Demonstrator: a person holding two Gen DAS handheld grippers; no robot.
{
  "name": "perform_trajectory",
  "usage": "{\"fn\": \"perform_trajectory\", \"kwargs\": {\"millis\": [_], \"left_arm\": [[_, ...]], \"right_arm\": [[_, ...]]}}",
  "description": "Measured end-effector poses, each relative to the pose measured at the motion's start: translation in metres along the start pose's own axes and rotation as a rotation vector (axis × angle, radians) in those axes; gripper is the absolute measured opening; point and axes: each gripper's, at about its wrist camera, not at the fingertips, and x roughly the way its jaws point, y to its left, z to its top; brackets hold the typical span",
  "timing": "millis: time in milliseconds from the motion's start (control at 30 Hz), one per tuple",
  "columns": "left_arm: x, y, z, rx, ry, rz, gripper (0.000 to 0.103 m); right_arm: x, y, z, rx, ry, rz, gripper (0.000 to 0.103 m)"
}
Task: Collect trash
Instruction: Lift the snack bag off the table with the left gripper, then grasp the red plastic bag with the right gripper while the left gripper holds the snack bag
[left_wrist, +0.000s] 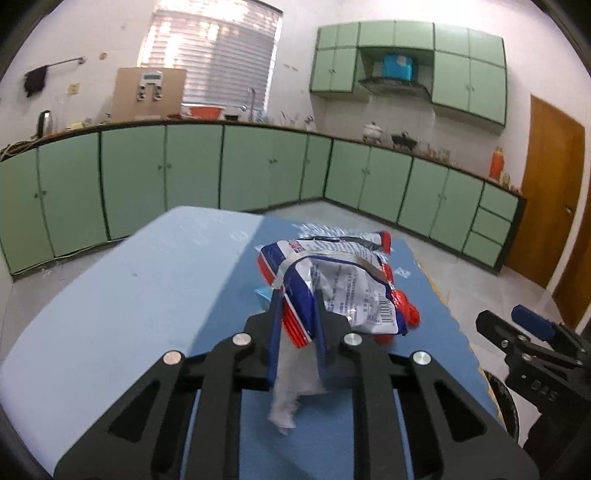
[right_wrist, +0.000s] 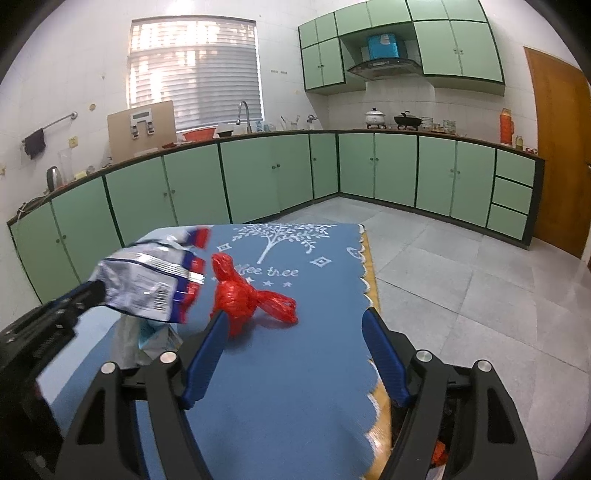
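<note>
1. Left gripper: jaws closed on the snack wrapper, a crumpled white/blue/red foil pack w/ barcode. Both fingers pinch its lower edge; the pack stands up past the fingertips toward 12 o'clock, clear of the table.
2. A thin translucent plastic scrap hangs between the same fingers, drooping toward 6 o'clock over the table.
3. Right wrist view: the wrapper is at approx. 9 o'clock, lifted above the table, w/ the left gripper's black finger on its left edge. Below it sits a pale crumpled bit w/ light-blue patch on the table; can't tell what it is.
4. Right gripper: jaws wide apart, holding nothing. Blue pads point toward 12 o'clock.
5. Red plastic bag: crumpled, lying on the blue tablecloth, just past the right gripper's left finger, at approx. 11 o'clock from the gap centre. Looks v. close to that fingertip; contact unclear.
6. Tablecloth has a white tree print at the far end, 12 o'clock.
7. Left wrist view: right gripper at 3 o'clock, beside the table edge.
</note>
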Motion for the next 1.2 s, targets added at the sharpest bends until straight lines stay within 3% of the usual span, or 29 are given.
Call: {"fn": "perform_trajectory", "kwargs": {"millis": [333,567,667,733,800,1200], "left_arm": [[-0.005,0.020,0.006,-0.044,-0.040,0.092,0.014],[-0.002,0.027,0.010,-0.055,-0.042,0.099,0.014],[0.003,0.030,0.011,-0.067,-0.031,0.093,0.014],[0.004,0.029,0.009,-0.071,-0.030,0.091,0.014],[0.004,0.029,0.010,-0.073,-0.029,0.090,0.014],[-0.005,0.025,0.020,-0.072,-0.058,0.046,0.014]], "right_arm": [[0.052,0.037,0.014,-0.015,0.029,0.060,0.066],[0.092,0.051,0.021,-0.012,0.094,0.045,0.058],[0.106,0.054,0.023,-0.009,0.141,0.040,0.049],[0.116,0.055,0.022,-0.011,0.191,0.045,0.034],[0.118,0.057,0.021,-0.017,0.205,0.049,0.030],[0.064,0.038,0.033,0.003,0.045,0.020,0.027]]}}
